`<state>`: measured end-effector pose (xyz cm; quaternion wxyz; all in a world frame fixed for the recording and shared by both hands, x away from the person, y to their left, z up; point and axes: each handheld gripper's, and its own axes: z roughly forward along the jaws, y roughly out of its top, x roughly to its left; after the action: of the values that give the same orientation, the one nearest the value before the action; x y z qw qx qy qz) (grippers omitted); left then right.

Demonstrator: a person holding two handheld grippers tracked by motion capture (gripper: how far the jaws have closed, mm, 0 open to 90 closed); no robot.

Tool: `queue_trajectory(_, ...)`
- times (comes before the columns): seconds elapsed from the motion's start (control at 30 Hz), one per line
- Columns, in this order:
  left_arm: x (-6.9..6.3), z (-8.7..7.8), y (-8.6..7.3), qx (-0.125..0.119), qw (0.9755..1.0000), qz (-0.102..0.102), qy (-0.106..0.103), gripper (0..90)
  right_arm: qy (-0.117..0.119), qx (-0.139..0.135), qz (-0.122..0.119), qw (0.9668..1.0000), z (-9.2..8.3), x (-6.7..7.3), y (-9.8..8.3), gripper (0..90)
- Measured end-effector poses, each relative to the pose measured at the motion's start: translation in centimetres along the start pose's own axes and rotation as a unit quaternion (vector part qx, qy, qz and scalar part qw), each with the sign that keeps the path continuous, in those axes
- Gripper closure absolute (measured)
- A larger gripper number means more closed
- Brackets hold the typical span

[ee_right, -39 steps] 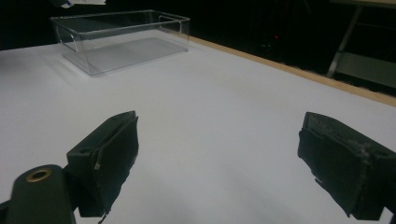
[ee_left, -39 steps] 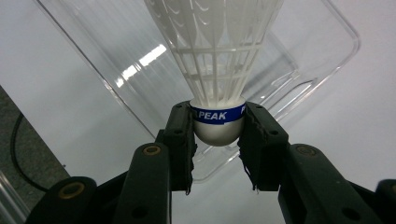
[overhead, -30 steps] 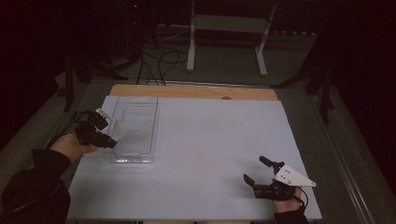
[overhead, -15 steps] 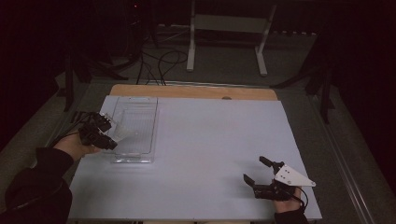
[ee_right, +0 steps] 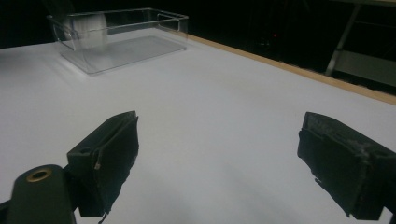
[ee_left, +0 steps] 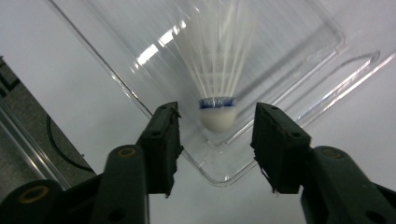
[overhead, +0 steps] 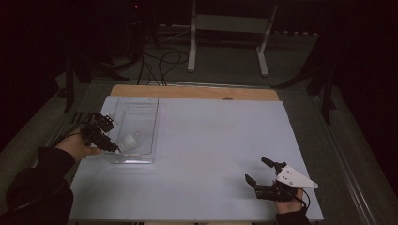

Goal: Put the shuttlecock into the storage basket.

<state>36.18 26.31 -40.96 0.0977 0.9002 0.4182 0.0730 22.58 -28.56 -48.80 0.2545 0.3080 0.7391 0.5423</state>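
- Left gripper (overhead: 114, 149): left of centre in the high view, held in the person's left hand (overhead: 77, 147) at the near left corner of the clear tray. Its jaws have just been opening. In the left gripper view they rise from the bottom edge a modest way apart, with the shuttlecock's cork between them and a gap on each side; neither pad presses on it.
- Shuttlecock (ee_left: 218, 105): white feathers, white cork base, blue band above the cork. It sits centre frame in the left gripper view, cork toward the camera and feathers fanning to the top edge, blurred. In the high view it shows as a pale shape (overhead: 129, 140) inside the tray, at the near left corner, just beside the left gripper's tips.
- Clear tray (overhead: 149, 123): transparent, rectangular, with low walls. It stands in the left half of the high view on the white table top; its long side runs away from the person. In the right gripper view it lies at upper left (ee_right: 140, 46).
- Right gripper (overhead: 259, 174): lower right of the high view, resting on the table, with a grey three-cornered plate on top. Its jaws stand wide apart with nothing between them; they sit at lower left and lower right of the right gripper view.
- White table top (overhead: 220, 140): covers most of the table; a wooden strip (overhead: 197, 92) shows along its far edge.
- Metal stand (overhead: 227, 37): on the dark floor beyond the table, top centre of the high view.
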Motion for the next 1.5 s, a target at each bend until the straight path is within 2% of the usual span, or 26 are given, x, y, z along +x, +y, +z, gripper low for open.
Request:
queue_trajectory(0.03,0.0,-0.1,0.0,-0.002,1.0000,-0.003,0.002,46.6,-0.001,0.000,-0.001,1.0000,0.0,0.0,0.0,12.2)
queue_trajectory(0.27,0.0,-0.6,0.2,-0.012,0.9997,-0.022,0.005,37.5,-0.002,0.001,-0.001,1.0000,0.0,0.0,0.0,12.2)
queue_trajectory(0.33,0.2,-0.7,0.2,-0.023,0.9992,-0.031,-0.002,30.6,-0.002,0.001,-0.001,1.0000,0.0,0.0,0.0,12.2)
queue_trajectory(0.37,0.3,-0.9,0.2,-0.027,0.9990,-0.032,-0.017,29.5,-0.003,0.001,-0.001,1.0000,0.0,0.0,0.0,12.2)
queue_trajectory(0.4,0.4,-1.0,0.2,-0.035,0.9984,-0.035,-0.029,22.4,-0.003,0.002,-0.001,1.0000,0.0,0.0,0.0,12.2)
queue_trajectory(0.43,0.5,-1.1,0.2,-0.039,0.9979,-0.041,-0.030,18.7,-0.003,0.001,-0.001,1.0000,0.0,0.0,0.0,12.2)
queue_trajectory(0.53,0.4,-1.2,0.2,-0.050,0.9974,-0.033,-0.039,13.4,-0.003,0.002,-0.001,1.0000,0.0,0.0,0.0,12.2)
queue_trajectory(0.63,0.1,-1.3,0.2,-0.062,0.9967,-0.035,-0.040,4.2,-0.003,0.002,-0.001,1.0000,0.0,0.0,0.0,12.2)
queue_trajectory(0.7,-0.2,-1.2,0.3,-0.065,0.9968,-0.028,-0.037,1.2,-0.003,0.002,-0.001,1.0000,0.0,0.0,0.0,12.2)
queue_trajectory(0.8,-0.8,-0.9,0.5,-0.060,0.9975,-0.021,-0.031,1.0,-0.003,0.002,-0.003,1.0000,0.0,0.0,0.0,12.2)
queue_trajectory(0.9,-1.3,-1.0,0.7,-0.069,0.9971,-0.007,-0.031,0.0,-0.002,0.003,-0.001,1.0000,0.1,0.0,0.0,12.2)
queue_trajectory(0.97,-1.6,-1.2,0.9,-0.082,0.9962,-0.005,-0.030,0.0,-0.004,0.002,-0.001,1.0000,0.0,0.0,0.0,12.2)
queue_trajectory(1.07,-2.0,-1.5,1.1,-0.098,0.9940,0.006,-0.048,0.0,-0.003,0.002,0.000,1.0000,0.0,0.0,0.0,12.2)
queue_trajectory(1.2,-2.5,-1.7,1.5,-0.104,0.9937,0.016,-0.040,0.0,-0.003,0.003,0.000,1.0000,0.0,0.0,0.0,12.2)
queue_trajectory(1.3,-2.7,-2.0,1.6,-0.122,0.9914,0.014,-0.045,0.0,-0.002,0.002,0.000,1.0000,0.0,0.0,0.0,12.2)
queue_trajectory(1.4,-2.9,-2.2,1.9,-0.130,0.9908,0.014,-0.034,0.0,-0.002,0.003,-0.001,1.0000,0.0,-0.1,0.0,12.2)
queue_trajectory(1.5,-3.0,-2.3,2.1,-0.148,0.9883,0.006,-0.036,0.0,-0.001,0.004,-0.001,1.0000,0.0,0.0,0.0,12.3)
